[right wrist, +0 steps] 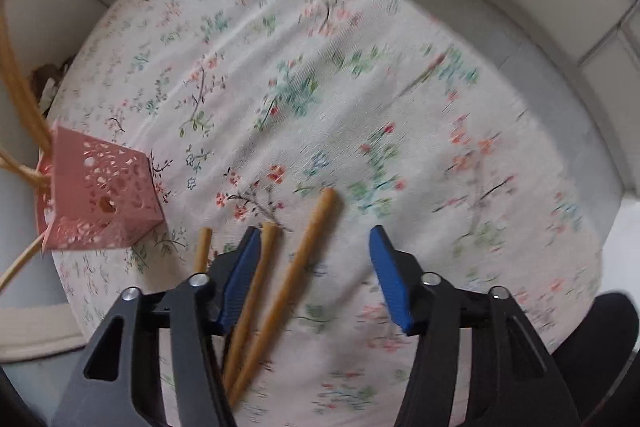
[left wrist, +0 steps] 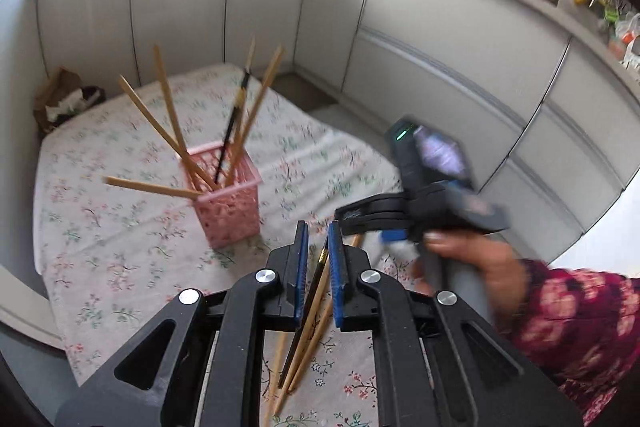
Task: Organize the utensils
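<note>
Left hand-held gripper (left wrist: pixel 318 241) clamped narrow on a dark chopstick (left wrist: pixel 316 277), right hand-held gripper (right wrist: pixel 312 247) partly open over wooden chopsticks (right wrist: pixel 290 283) on floral-clothed surface (right wrist: pixel 360 27), pink basket (left wrist: pixel 226 203) of chopsticks far left.

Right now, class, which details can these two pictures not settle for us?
- Left wrist view: right claw blurred; opening unreadable.
- Left wrist view: left claw hides where it grips the dark chopstick.
- Right wrist view: pink basket cut by the left edge; contents uncountable.
</note>
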A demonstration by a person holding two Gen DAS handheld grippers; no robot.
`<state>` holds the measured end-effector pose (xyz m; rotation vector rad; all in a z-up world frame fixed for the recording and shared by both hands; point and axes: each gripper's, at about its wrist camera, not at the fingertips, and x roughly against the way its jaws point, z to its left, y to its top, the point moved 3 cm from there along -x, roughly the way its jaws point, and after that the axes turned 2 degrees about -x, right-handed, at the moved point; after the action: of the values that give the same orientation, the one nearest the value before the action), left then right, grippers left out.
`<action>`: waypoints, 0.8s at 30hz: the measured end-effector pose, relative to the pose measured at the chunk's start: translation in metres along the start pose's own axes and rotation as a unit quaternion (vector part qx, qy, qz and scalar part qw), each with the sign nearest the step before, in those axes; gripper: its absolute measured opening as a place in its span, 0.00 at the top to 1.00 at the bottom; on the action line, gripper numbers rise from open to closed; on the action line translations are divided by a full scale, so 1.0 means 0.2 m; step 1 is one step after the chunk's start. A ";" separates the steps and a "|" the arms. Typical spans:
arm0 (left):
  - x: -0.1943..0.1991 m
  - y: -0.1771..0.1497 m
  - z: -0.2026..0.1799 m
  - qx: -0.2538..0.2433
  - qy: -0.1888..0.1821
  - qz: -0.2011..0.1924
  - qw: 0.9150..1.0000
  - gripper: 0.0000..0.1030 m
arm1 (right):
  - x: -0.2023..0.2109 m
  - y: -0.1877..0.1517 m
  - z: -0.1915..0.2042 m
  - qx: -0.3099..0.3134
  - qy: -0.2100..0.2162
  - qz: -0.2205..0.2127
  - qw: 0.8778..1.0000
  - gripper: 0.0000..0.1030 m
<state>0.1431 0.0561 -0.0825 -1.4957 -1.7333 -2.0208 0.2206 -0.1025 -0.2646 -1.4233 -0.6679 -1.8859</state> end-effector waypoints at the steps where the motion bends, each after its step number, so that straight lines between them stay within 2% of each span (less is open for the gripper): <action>1: 0.04 0.01 0.00 0.001 0.001 -0.008 1.000 0.90 | 0.00 0.01 0.00 -0.011 -0.004 -0.007 1.000 0.65; 2: 0.07 0.01 0.00 0.004 0.000 -0.018 1.000 0.90 | -0.02 0.01 0.01 -0.011 -0.006 -0.008 1.000 0.79; 3: 0.09 0.02 0.00 0.008 -0.002 -0.023 1.000 0.90 | -0.05 0.02 0.01 -0.016 -0.002 0.005 1.000 0.88; 6: 0.09 0.00 0.01 0.016 -0.007 -0.027 0.999 0.90 | -0.04 0.04 -0.02 -0.021 0.011 -0.009 1.000 0.91; 8: 0.03 -0.01 0.01 0.020 -0.009 -0.007 1.000 0.90 | -0.04 0.05 -0.04 -0.010 0.015 -0.014 1.000 0.92; 12: -0.21 -0.07 0.03 0.027 -0.015 0.070 0.997 0.88 | 0.00 0.05 -0.14 0.015 0.005 -0.016 1.000 0.92; 13: -0.29 -0.09 0.04 0.029 -0.011 0.097 0.995 0.85 | 0.01 0.05 -0.18 0.019 0.007 -0.013 1.000 0.92; 16: -0.51 -0.13 0.05 0.027 0.008 0.155 0.987 0.85 | 0.03 0.04 -0.29 0.027 0.012 -0.008 1.000 0.92; 18: -0.60 -0.14 0.05 0.030 0.006 0.175 0.984 0.85 | 0.05 0.04 -0.36 0.031 0.024 -0.008 0.999 0.92; 20: -0.68 -0.13 0.02 0.025 -0.008 0.195 0.980 0.81 | 0.07 0.04 -0.41 0.034 0.037 -0.006 0.999 0.92; 23: -0.79 -0.10 0.00 0.015 0.004 0.217 0.976 0.79 | 0.08 0.02 -0.46 0.037 0.055 -0.002 0.998 0.92; 24: -0.82 -0.09 -0.01 0.020 -0.011 0.221 0.975 0.79 | 0.08 0.02 -0.48 0.035 0.063 0.000 0.997 0.92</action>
<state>0.2155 -0.0205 -0.2094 -1.7085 -1.2861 -1.7354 0.1614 -0.1792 -0.2749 -1.2495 -0.6670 -1.9156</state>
